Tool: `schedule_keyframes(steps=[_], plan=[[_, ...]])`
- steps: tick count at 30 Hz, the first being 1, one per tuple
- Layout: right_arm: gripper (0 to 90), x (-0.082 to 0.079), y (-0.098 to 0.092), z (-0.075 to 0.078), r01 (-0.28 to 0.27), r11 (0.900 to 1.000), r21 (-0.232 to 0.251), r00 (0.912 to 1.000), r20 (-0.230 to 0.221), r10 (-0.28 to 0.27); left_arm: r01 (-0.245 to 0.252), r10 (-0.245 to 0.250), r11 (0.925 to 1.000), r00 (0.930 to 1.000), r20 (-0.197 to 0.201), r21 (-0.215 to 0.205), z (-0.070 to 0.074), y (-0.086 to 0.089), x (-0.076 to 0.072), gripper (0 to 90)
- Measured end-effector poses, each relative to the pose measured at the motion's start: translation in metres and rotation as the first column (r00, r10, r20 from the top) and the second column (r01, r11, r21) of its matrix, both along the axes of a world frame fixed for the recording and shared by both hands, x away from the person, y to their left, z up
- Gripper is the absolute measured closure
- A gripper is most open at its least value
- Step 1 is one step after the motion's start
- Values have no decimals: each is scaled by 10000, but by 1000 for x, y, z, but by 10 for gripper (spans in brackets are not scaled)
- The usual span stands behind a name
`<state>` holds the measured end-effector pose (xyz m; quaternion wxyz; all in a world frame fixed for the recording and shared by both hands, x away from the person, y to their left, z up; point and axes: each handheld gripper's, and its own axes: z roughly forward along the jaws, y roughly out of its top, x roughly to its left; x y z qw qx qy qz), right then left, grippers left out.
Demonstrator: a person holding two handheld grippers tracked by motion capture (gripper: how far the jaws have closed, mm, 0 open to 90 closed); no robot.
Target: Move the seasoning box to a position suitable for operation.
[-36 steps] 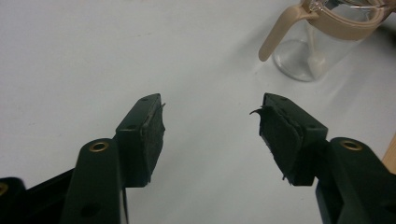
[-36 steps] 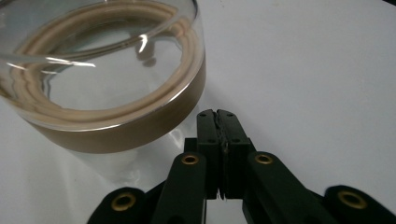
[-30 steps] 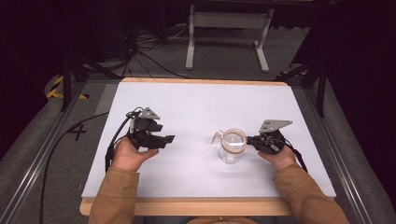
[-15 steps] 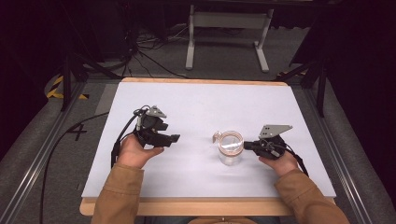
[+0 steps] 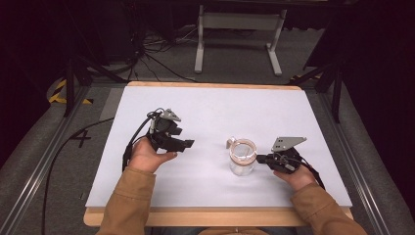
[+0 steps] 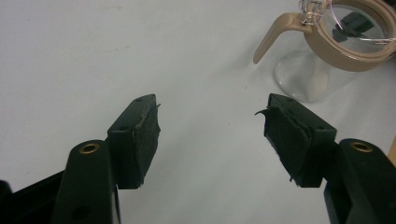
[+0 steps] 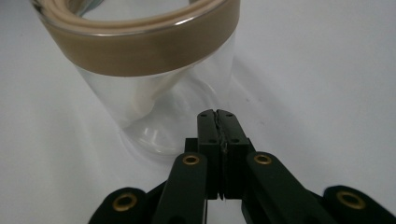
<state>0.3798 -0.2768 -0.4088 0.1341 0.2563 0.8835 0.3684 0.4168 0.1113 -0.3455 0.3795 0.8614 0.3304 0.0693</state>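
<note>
A clear glass jar (image 5: 242, 159) with a tan rubber-sealed lid and wire clasp stands upright right of the table's middle. My right gripper (image 5: 260, 158) is shut with nothing between its jaws, its tips close against the jar's right side; in the right gripper view the closed tips (image 7: 216, 115) sit just in front of the jar (image 7: 154, 79) wall. My left gripper (image 5: 190, 144) is open and empty, left of the jar with a gap of bare table between. In the left gripper view its jaws (image 6: 212, 128) stand wide apart, the jar (image 6: 336, 46) at upper right with its tan clasp lever (image 6: 275, 32) sticking out.
The white table top (image 5: 215, 112) has a wooden front edge (image 5: 215, 218). Black cables trail from the left gripper off the table's left side. A metal stand (image 5: 240, 29) and more cables lie on the dark floor beyond the far edge.
My left hand has drifted slightly to the right, toward the jar. The right gripper and the jar have stayed where they were.
</note>
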Motion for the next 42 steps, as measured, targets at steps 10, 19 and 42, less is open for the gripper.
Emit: schedule_keyframes(steps=[10, 19, 42], plan=[[895, -13, 4, -2, -278, 9992, -270, 9996, -112, 275, 322, -322, 9995, 9995, -52, 52, 1, -11, 6, 357], [893, -25, 16, -4, -733, 9966, -388, 9973, -96, 729, 521, -521, 9986, 9986, -91, 16, -1, -19, 10, 357], [881, -23, 10, 4, -697, 9970, 333, 9975, -65, 699, 1328, -1393, 9846, 9889, -511, -1136, 9, -24, 7, 699]])
